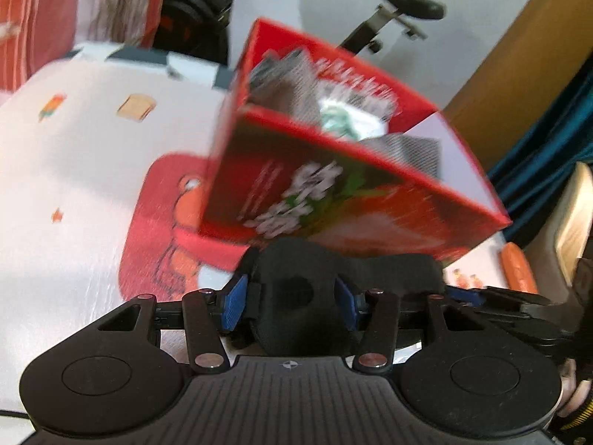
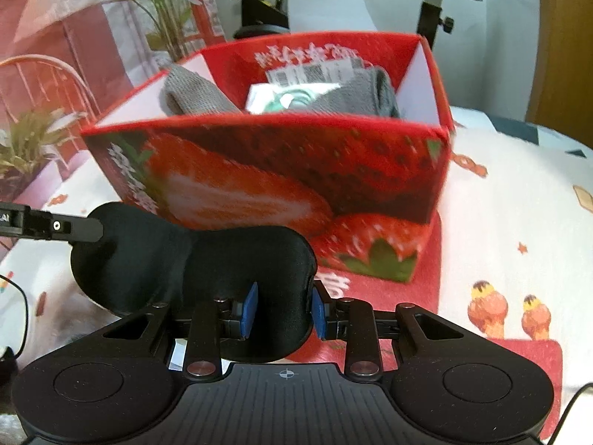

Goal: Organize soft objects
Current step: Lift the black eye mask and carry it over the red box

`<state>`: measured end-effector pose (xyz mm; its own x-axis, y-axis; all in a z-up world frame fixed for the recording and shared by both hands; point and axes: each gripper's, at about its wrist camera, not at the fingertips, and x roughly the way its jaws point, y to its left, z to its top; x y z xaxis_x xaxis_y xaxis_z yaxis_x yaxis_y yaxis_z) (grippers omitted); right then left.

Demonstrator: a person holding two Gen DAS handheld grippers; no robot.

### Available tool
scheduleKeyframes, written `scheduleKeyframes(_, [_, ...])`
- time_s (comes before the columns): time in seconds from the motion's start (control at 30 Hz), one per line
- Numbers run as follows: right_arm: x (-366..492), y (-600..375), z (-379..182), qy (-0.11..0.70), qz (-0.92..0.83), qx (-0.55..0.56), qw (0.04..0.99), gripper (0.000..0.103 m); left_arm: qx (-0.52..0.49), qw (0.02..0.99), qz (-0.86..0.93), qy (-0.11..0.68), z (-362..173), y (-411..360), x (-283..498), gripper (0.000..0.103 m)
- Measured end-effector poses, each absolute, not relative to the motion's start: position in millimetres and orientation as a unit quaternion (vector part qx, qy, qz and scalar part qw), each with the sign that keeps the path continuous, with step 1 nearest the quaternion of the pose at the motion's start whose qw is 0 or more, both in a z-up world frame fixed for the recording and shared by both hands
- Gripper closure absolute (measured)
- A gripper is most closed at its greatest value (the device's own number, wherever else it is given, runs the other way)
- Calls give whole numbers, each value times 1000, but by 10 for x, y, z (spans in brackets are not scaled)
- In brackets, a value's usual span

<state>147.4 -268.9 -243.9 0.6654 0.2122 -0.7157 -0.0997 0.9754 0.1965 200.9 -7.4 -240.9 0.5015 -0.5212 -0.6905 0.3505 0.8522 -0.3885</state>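
Observation:
A black padded eye mask [image 1: 296, 259] is stretched between both grippers, just in front of a red strawberry-print box [image 1: 352, 200]. My left gripper [image 1: 291, 304] is shut on one end of it, blue pads pressing both sides. In the right wrist view my right gripper [image 2: 283, 309] is shut on the other lobe of the mask [image 2: 148, 259]. The box [image 2: 278, 170] stands open on the bed, holding grey socks [image 2: 196, 92] and a white-green packet [image 2: 292, 98]. The other gripper's black finger [image 2: 48, 226] touches the mask's far-left end.
The box stands on a white bedsheet [image 1: 74, 148] with cartoon prints and a red patch [image 2: 407, 296]. An exercise bike [image 1: 400, 3] stands behind, with a wooden panel [image 1: 519, 55] to its right. Potted plants [image 2: 155, 7] stand at the left. A thin black cable [image 2: 22, 315] lies near the edge.

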Motion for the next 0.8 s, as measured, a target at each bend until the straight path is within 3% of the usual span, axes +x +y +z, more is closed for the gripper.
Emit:
scheduleKeyframes(0.13, [1450,-2641,-2286,381,101,69,916,75,-98,866,-274,407,-2227,-97,1921,51])
scheduleKeyframes(0.2, [1438,-2626,-2207,372,108,69,919,76,-93,869,-278,398,-2174,-142,1904,66])
scheduleKeyframes(0.23, [1434,-2619,-2163,367,112,67,921,78,-85,872,-276,394,-2149,-158,1885,86])
scheduleKeyframes(0.27, [1426,-2620,-2129,363,115,67,922,79,-75,875,-276,390,-2134,-178,1866,90])
scheduleKeyframes(0.47, [1384,-2626,-1915,341,136,67,928,85,-72,883,-276,372,-2040,-124,1797,92])
scheduleKeyframes(0.8, [1333,-2693,-1525,293,157,84,939,87,-98,905,-268,314,-1664,82,1721,92])
